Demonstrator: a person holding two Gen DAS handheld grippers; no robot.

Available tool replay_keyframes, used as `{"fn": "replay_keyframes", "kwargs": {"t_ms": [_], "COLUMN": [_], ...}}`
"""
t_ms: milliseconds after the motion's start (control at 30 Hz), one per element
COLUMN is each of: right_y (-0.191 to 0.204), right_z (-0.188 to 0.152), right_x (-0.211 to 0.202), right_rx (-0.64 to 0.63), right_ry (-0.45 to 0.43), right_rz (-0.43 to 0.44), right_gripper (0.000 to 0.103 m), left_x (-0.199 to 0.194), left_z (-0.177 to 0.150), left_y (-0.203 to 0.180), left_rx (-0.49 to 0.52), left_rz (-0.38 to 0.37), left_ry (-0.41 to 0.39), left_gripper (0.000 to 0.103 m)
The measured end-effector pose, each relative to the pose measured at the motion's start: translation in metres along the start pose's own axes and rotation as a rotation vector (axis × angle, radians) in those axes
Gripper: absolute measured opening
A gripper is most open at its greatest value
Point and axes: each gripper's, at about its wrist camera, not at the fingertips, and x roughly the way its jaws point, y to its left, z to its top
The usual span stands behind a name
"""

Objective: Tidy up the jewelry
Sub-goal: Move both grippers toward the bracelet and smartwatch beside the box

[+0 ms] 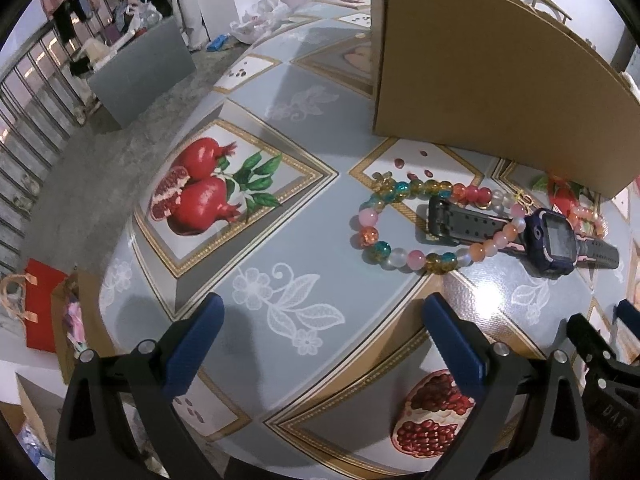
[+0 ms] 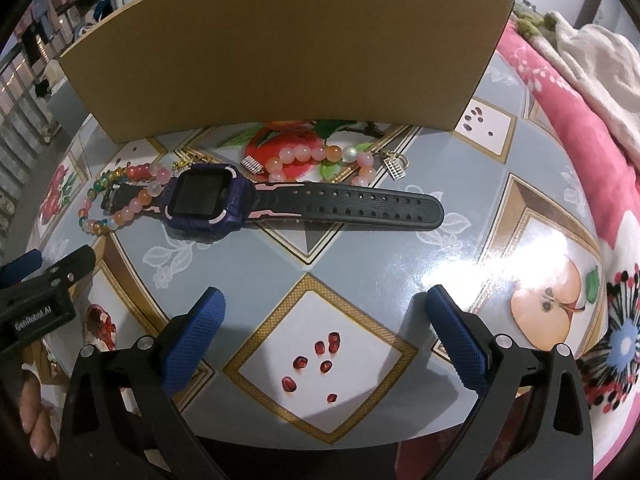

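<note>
A purple smartwatch (image 2: 202,200) with a black strap lies flat on the table; it also shows in the left wrist view (image 1: 554,242). A multicoloured bead bracelet (image 1: 370,236) lies looped over the strap's buckle end, seen too in the right wrist view (image 2: 96,196). A pink bead bracelet (image 2: 320,156) with small metal charms lies behind the watch. A tall cardboard box (image 2: 280,48) stands behind them, also in the left wrist view (image 1: 480,76). My left gripper (image 1: 320,328) is open and empty, short of the bracelet. My right gripper (image 2: 324,320) is open and empty, short of the watch.
The table wears a glossy fruit-print cloth (image 2: 360,264). A pink blanket (image 2: 560,92) lies to the right. The table's left edge drops to a concrete floor (image 1: 100,168) with a grey box (image 1: 140,68) and a red bag (image 1: 42,308).
</note>
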Motion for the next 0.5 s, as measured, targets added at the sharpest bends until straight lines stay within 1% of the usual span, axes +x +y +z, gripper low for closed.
{"fn": "replay_keyframes", "kwargs": {"t_ms": [67,100,200,300,367,400,467,500], "right_y": [-0.002,-0.002,-0.004,-0.007,-0.013,-0.016,-0.018,-0.018], "right_z": [0.002,0.003,0.002,0.002,0.001,0.001,0.004,0.007], "right_x": [0.000,0.000,0.000,-0.002,-0.009,-0.017,-0.029,-0.036], "right_rx": [-0.015,-0.026,-0.061,-0.081,-0.053,-0.039,-0.037,-0.039], "right_ry": [0.013,0.016,0.004,-0.013,-0.036,-0.066,-0.103,-0.127], "right_rz": [0.007,0.012,0.030,0.055,0.112,0.151,0.192,0.230], "right_gripper": [0.096,0.096,0.096,0.096,0.096,0.096,0.096,0.096], "left_x": [0.004,0.004,0.006,0.007,0.007,0.007,0.007,0.007], "left_z": [0.001,0.002,0.005,0.003,0.002,0.002,0.000,-0.001], "left_y": [0.008,0.010,0.011,0.012,0.014,0.015,0.018,0.021], "left_rx": [-0.031,-0.026,0.016,0.082,0.106,0.114,0.125,0.122], "left_rz": [-0.041,-0.033,-0.046,-0.076,-0.090,-0.094,-0.106,-0.115], "left_ry": [0.012,0.003,-0.015,-0.079,-0.105,-0.115,-0.136,-0.148], "left_gripper": [0.098,0.098,0.098,0.098,0.098,0.098,0.098,0.098]}}
